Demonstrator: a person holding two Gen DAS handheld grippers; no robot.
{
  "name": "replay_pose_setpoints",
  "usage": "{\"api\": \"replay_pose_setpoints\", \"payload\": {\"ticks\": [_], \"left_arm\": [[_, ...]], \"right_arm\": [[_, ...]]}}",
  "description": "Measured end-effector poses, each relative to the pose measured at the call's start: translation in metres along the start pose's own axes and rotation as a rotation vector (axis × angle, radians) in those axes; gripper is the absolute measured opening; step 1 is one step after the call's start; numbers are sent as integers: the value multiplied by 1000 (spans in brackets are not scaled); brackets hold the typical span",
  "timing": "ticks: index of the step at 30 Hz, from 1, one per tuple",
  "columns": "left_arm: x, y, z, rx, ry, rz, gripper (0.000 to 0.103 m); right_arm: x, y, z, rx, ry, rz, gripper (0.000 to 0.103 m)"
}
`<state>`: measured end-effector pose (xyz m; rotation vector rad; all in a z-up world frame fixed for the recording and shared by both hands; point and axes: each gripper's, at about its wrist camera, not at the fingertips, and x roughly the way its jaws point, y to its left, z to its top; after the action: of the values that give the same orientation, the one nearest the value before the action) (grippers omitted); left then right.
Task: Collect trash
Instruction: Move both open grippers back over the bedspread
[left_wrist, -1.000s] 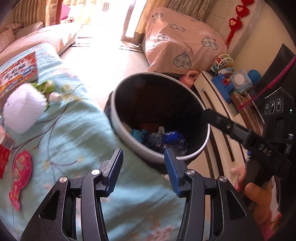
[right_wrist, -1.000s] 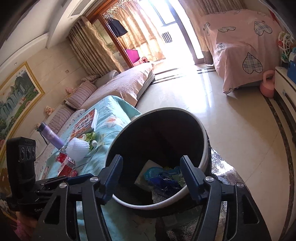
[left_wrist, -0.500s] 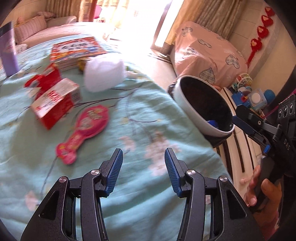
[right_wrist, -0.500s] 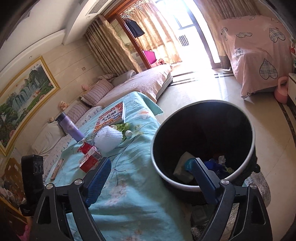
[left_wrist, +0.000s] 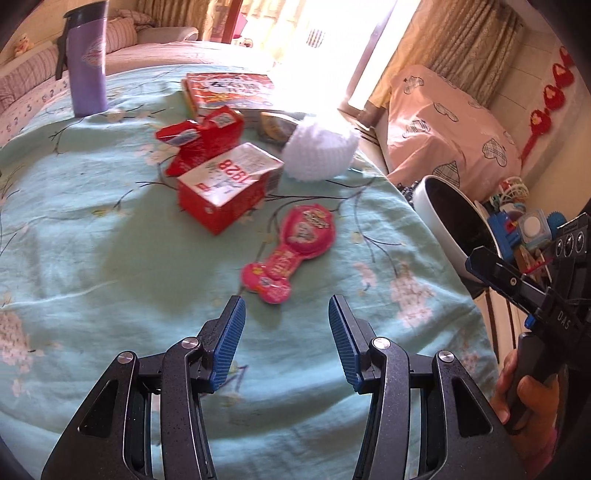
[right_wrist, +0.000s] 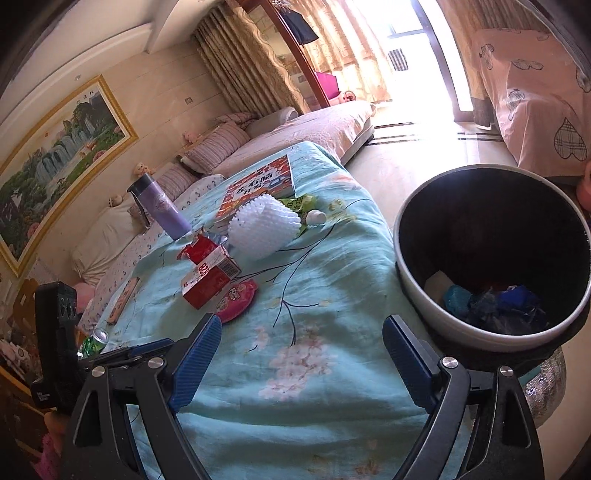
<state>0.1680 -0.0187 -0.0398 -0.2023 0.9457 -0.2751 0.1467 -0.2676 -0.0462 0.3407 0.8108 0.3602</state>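
A pink candy wrapper (left_wrist: 291, 247) lies flat on the teal tablecloth (left_wrist: 110, 266), just ahead of my left gripper (left_wrist: 285, 301). That gripper is open and holds nothing. Behind the wrapper lie a red-and-white carton (left_wrist: 229, 184), a crumpled red packet (left_wrist: 199, 140) and a white foam net (left_wrist: 321, 151). My right gripper (right_wrist: 302, 321) hovers over the table's near edge, open wide and empty. The black trash bin (right_wrist: 417, 295) stands on the floor to its right with blue and white litter inside. The carton (right_wrist: 208, 280) and wrapper (right_wrist: 236, 299) lie ahead of it, to the left.
A purple tumbler (left_wrist: 86, 62) and a colourful book (left_wrist: 229, 88) sit at the table's far side. A green wrapper (right_wrist: 299, 203) lies by the foam net (right_wrist: 264, 225). A pink-covered piece of furniture (left_wrist: 450, 125) and toys (left_wrist: 524, 225) stand beyond the bin (left_wrist: 432, 210).
Both grippers swung left, away from over the bin and onto the tabletop. The right jaws spread wider. The trash items now lie ahead of the left gripper.
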Motion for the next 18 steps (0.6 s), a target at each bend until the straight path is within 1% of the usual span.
{"api": "replay_pose_setpoints", "payload": {"ticks": [6,12,16,18], "left_arm": [[-1,21,4,-23,-4,21,47],[4,32,13,-2,-1,55,48],[10,38,24,20,-7,79,57],[13,40,30,31,-10,88,59]], "right_arm": [[19,12,-2,-10,33,11,90],[36,22,-2,-21,65,25,90],[47,26,3,-31,75,26,90],[54,27,7,-36,76,22,90]]}}
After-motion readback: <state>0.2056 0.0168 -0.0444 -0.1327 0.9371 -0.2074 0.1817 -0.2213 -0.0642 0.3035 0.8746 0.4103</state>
